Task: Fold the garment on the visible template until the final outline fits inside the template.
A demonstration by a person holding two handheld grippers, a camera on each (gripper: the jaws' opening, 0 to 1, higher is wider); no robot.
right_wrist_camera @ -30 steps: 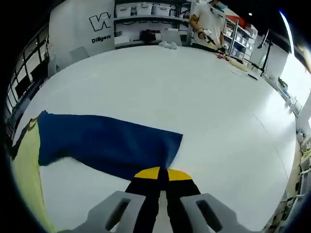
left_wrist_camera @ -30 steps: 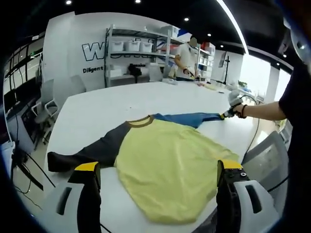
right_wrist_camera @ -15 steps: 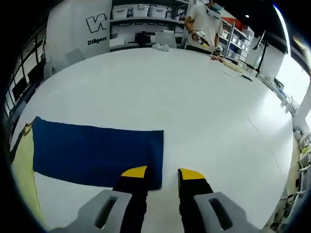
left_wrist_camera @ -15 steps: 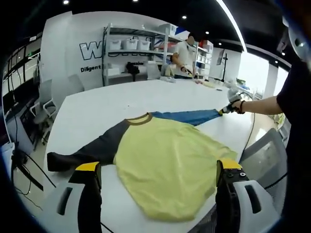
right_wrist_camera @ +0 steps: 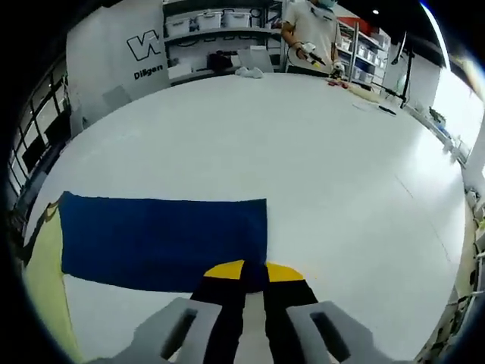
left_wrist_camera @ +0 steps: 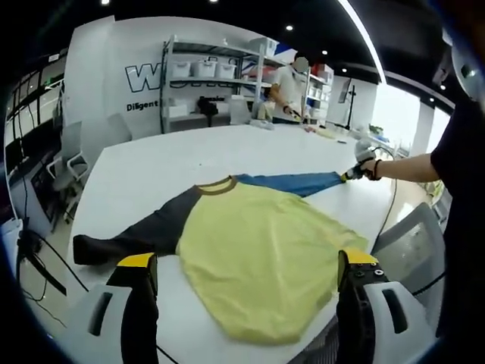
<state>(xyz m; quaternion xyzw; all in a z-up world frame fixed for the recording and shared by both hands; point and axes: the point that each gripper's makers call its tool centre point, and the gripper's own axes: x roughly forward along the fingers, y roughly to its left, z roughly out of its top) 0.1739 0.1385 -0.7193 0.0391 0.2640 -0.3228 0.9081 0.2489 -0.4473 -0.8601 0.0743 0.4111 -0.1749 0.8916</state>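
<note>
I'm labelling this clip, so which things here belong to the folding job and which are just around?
Job: yellow long-sleeved shirt with one blue sleeve and one dark grey sleeve; left gripper, open; right gripper, shut on the blue cuff.

Around: white table; metal shelving with white bins; person at the far end.

A person (right_wrist_camera: 311,29) stands by shelving (left_wrist_camera: 204,76) behind the white table (right_wrist_camera: 303,152).
</note>
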